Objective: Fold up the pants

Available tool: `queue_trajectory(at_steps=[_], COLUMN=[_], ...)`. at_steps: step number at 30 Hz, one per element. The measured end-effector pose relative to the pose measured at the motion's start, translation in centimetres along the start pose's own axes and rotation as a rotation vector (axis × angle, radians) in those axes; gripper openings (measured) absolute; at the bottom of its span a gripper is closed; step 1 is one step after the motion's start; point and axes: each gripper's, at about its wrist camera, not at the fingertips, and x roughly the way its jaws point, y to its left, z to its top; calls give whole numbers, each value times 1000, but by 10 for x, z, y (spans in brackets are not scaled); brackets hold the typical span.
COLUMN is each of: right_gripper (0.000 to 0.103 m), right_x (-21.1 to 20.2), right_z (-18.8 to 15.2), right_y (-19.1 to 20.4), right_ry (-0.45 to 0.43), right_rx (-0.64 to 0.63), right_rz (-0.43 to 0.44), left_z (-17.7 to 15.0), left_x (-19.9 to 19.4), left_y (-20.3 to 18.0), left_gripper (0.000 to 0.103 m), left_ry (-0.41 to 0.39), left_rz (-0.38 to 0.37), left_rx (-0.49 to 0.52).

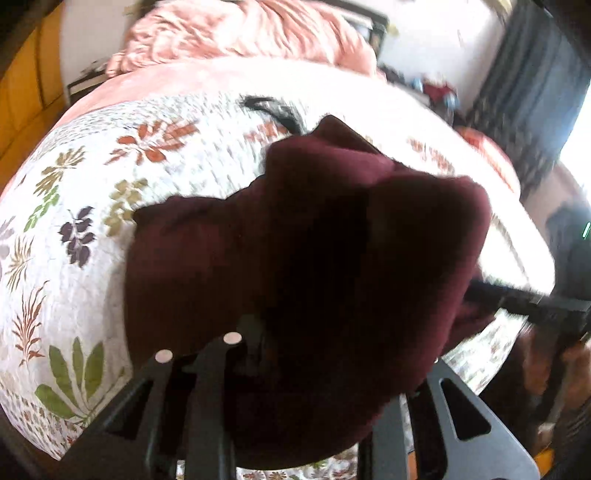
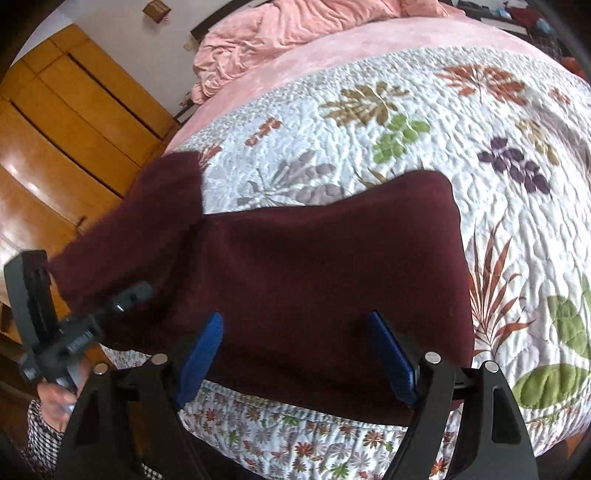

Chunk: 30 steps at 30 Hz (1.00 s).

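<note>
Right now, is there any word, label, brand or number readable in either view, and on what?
None can be read.
Left tongs: a pale mark on their black body, too blurred to read.
Maroon pants: no label showing.
Floral quilt: leaf pattern only, no text.

White quilt [image 2: 369, 155] with leaf print spreads ahead of and below fingers. Crumpled pink blanket [image 2: 280, 33] far ahead, at bed's far end. Wooden wardrobe [image 2: 62, 147] off left of fingers. Dark curtain [image 1: 535, 85] far right.
</note>
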Motion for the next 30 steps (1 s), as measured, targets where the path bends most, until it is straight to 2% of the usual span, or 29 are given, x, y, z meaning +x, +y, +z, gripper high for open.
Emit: queue_trajectory(at_steps=[3,6,8,12,16,17,18,19,20,21,24,27,30], right_gripper=[82,84,85,85,87,87,88,88,88,88,88,88,88], right_x=[5,8,9,9,11,11,11,11,11,11,10,8,7], right_z=[-3,-4,-3,-2,-1,-1,-1,-1,-1,-1,-1,-1,-1], right_y=[-3,-2,-1,-2,-4,-4,-4,-4,-3,-3,-3,-4,-4], right_ry=[6,10,17,13,14,13,12,12,13,14,18,25,25], right_rx=[-3,-20,-26,-25,-25,-23,-21,-20,-25,-31,-33,-33,-20], right_rz=[-10,-18,-20,-9,-7,-8,-9,-11,-12,-13,-16,-4,1], left_z=[-8,2,11,16,14,14,14,14,14,14,18,18,12], left_x=[16,15,5,-35,-48,-44,-43,-44,-45,-43,-34,-43,-59], left_y=[-18,-21,-15,12,13,11,10,9,5,2,-1,12,35], left_gripper=[25,26,26,29,35,51,90,100,99,99,97,98,99], left_ry=[27,28,38,41,29,29,20,-12,-59,-65,-50,-44,-80], left_rz=[67,105,89,1,36,30,-1,-41,-82,-98,-102,-177,-154], left_rx=[94,123,91,-26,-13,-5,-11,-33,-54,-53,-70,-138,-204])
